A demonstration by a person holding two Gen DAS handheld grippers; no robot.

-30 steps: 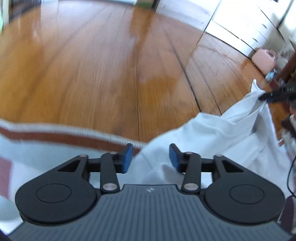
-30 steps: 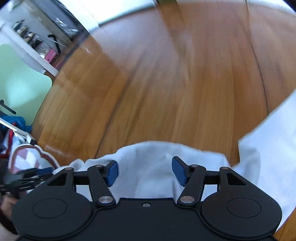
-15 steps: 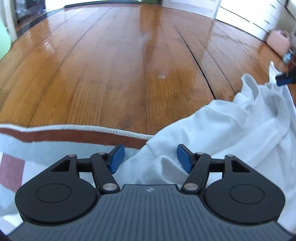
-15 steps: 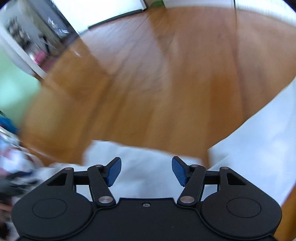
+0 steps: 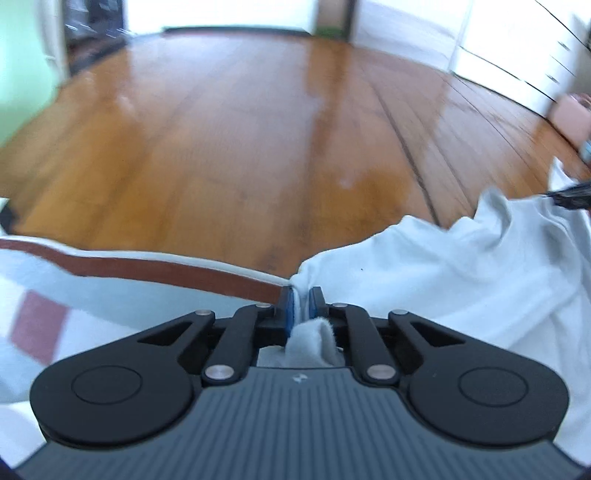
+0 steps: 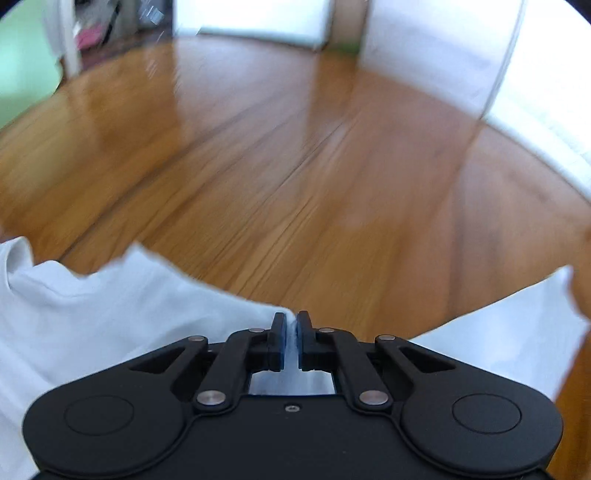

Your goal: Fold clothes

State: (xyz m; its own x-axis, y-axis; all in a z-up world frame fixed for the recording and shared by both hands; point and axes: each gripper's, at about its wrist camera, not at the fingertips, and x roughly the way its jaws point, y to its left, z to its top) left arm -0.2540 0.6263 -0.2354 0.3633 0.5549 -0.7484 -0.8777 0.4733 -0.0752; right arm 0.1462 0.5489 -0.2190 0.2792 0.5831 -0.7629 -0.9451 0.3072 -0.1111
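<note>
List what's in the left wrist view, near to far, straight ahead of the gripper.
left gripper shut on the white garment → brown-striped cloth edge → wooden floor → bright doorway

White garment [image 5: 424,280]; pale rug [image 5: 122,295] with a brown border stripe and reddish squares. Honey-brown plank floor [image 5: 240,155]. Black hand-held gripper [image 5: 300,306] with blue pads [image 5: 289,308].

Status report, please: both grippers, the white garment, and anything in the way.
Left gripper shut on white garment. Right gripper shut on it too. Striped cloth alongside; wooden floor ahead.
</note>
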